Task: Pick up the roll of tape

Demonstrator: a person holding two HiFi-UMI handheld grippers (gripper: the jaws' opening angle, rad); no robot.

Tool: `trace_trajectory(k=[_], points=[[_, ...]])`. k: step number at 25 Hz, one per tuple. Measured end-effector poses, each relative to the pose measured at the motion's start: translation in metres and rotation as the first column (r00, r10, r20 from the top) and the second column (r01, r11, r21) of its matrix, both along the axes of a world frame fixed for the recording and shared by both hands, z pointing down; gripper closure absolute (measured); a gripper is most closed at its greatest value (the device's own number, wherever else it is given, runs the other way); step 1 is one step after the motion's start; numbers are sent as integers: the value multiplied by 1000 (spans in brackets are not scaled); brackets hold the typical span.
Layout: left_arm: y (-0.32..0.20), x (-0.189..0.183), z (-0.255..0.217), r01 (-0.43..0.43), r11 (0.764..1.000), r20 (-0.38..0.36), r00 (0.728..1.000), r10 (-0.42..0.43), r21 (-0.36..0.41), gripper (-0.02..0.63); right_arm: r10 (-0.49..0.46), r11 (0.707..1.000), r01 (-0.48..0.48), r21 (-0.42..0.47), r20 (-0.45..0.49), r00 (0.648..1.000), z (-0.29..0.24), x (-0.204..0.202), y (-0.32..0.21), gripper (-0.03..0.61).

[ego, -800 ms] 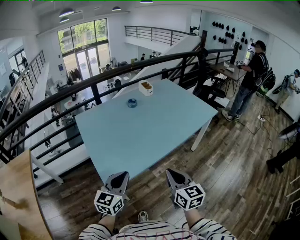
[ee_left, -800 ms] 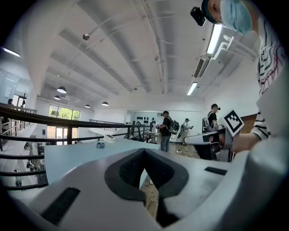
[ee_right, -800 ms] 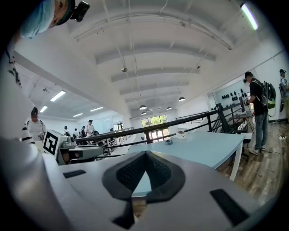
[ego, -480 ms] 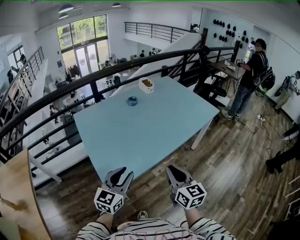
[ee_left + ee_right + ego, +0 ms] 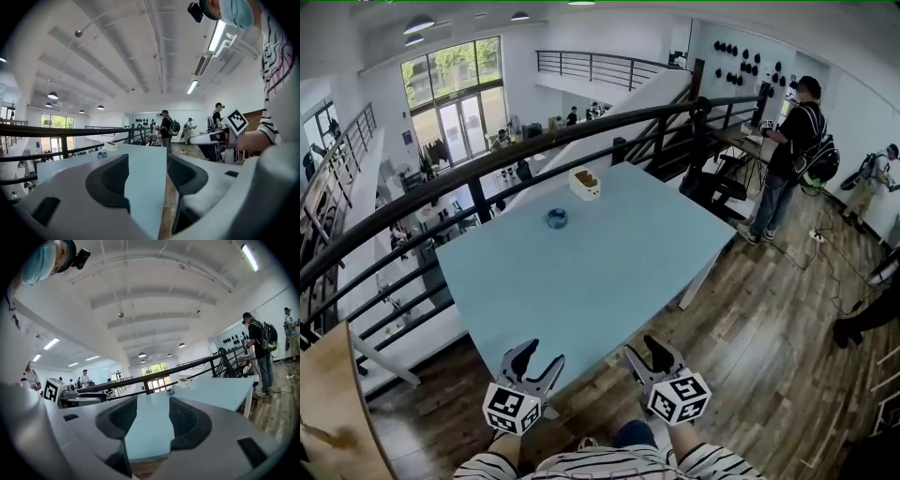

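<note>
The roll of tape (image 5: 557,218) is small and blue. It lies flat on the far half of the light blue table (image 5: 609,272), well ahead of both grippers. My left gripper (image 5: 534,357) and right gripper (image 5: 647,352) hover side by side at the table's near edge, both open with nothing between the jaws. In the left gripper view the tape (image 5: 102,154) is a small spot far beyond the open gripper (image 5: 147,180). The right gripper view shows the tape (image 5: 170,392) just as distant, straight past the open gripper (image 5: 147,423).
A white box (image 5: 586,183) stands at the table's far edge, behind the tape. A black railing (image 5: 487,164) runs along the table's far and left sides. A person with a backpack (image 5: 787,155) stands at the right on the wooden floor (image 5: 750,337). A wooden top (image 5: 337,403) lies at lower left.
The table and tape have come nearer in the head view. Both grippers have moved up to the table's near edge, and their jaws show more spread.
</note>
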State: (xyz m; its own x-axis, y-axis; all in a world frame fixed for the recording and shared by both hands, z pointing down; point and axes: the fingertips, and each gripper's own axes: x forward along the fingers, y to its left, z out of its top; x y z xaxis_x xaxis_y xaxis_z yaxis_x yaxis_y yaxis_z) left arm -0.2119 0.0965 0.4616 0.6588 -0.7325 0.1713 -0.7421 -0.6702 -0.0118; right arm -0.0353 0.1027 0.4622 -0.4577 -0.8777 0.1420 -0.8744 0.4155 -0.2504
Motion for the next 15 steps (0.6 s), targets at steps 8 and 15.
trace_trajectory(k=[8, 15], points=[[-58, 30, 1, 67, 998, 24, 998, -66, -22, 379, -48, 999, 48, -23, -6, 999, 2, 42, -65, 370], [-122, 71, -4, 151, 988, 29, 988, -151, -11, 379, -138, 990, 138, -5, -22, 990, -6, 87, -138, 370]])
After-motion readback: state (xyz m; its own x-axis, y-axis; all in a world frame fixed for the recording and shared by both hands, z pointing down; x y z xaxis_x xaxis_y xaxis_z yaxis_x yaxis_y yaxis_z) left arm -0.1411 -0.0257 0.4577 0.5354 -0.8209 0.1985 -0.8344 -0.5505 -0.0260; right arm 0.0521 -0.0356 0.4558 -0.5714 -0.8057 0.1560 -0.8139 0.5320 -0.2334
